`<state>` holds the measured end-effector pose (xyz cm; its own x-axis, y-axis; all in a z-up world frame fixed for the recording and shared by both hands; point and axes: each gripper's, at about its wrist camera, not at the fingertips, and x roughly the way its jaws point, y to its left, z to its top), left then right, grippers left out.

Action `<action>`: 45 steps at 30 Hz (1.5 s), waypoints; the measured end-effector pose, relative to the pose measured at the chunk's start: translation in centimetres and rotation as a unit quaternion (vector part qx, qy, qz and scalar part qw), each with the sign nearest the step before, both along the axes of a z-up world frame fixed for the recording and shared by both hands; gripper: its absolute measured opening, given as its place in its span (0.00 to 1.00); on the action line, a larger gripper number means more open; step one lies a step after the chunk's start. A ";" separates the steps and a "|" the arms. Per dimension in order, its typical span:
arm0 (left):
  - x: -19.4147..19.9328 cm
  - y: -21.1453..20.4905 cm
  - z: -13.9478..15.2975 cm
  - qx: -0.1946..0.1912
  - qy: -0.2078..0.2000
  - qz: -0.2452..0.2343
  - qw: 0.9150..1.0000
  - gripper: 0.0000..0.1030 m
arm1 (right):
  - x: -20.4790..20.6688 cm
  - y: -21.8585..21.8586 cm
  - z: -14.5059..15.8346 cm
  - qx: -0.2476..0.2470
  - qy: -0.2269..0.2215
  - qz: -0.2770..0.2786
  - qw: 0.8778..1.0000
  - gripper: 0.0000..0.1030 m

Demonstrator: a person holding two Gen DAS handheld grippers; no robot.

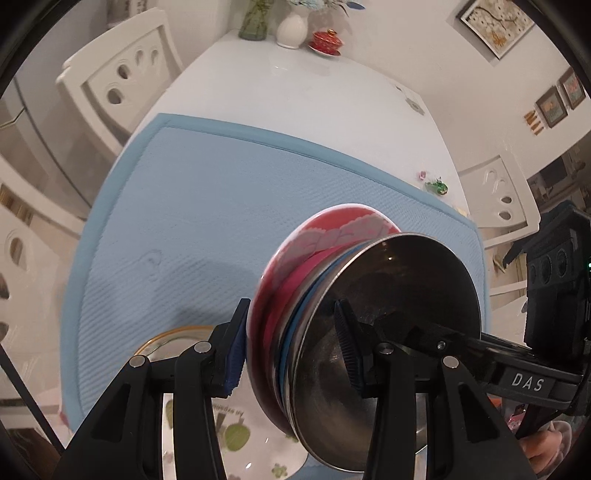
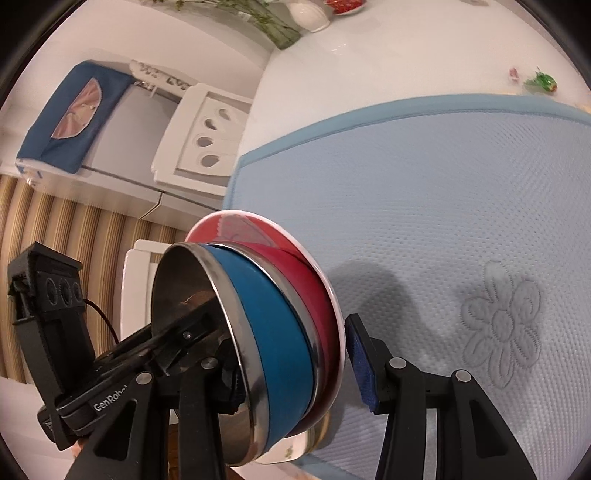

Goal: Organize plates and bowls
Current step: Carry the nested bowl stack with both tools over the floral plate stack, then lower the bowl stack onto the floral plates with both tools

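A nested stack hangs tilted on its side above the blue mat (image 1: 207, 206): a red plate (image 1: 332, 229) with a white pattern, a red bowl (image 1: 291, 273), and a blue-banded steel bowl (image 1: 402, 280). My left gripper (image 1: 291, 350) is shut on the stack, one pad on the plate's underside and one inside the steel bowl. My right gripper (image 2: 297, 376) clamps the same stack (image 2: 273, 325) from the other side, with its inner finger hidden in the bowl. Each gripper's body shows in the other's view.
A white gold-rimmed dish (image 1: 166, 343) with green fruit print lies under the stack on the near edge of the mat. The white table (image 1: 295, 92) carries vases (image 1: 291, 29), a red lidded cup (image 1: 327, 38) and small candies (image 1: 437, 184). White chairs (image 1: 122, 74) stand alongside.
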<state>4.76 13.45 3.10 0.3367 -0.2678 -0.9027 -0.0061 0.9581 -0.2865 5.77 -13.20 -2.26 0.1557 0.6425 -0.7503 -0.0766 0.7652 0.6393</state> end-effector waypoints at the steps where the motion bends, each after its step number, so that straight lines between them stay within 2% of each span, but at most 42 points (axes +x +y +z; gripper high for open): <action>1: -0.3 0.4 0.2 -0.002 0.000 0.004 1.000 0.40 | -0.2 0.4 0.3 0.000 -0.002 0.003 1.000 0.45; 13: -3.8 5.5 0.9 -0.007 0.006 0.055 0.998 0.40 | -2.2 6.3 1.5 -0.017 0.016 0.048 0.999 0.45; 23: -6.9 8.9 -0.8 -0.026 0.026 0.100 0.994 0.40 | -4.0 10.2 -0.1 -0.031 0.040 0.090 0.995 0.45; 35: -9.4 9.9 -3.5 -0.043 0.054 0.116 0.991 0.40 | -5.6 11.8 -2.3 -0.058 0.070 0.115 0.989 0.46; 45: -10.0 9.4 -5.3 -0.044 0.073 0.106 0.991 0.40 | -6.4 12.6 -4.0 -0.070 0.090 0.115 0.987 0.46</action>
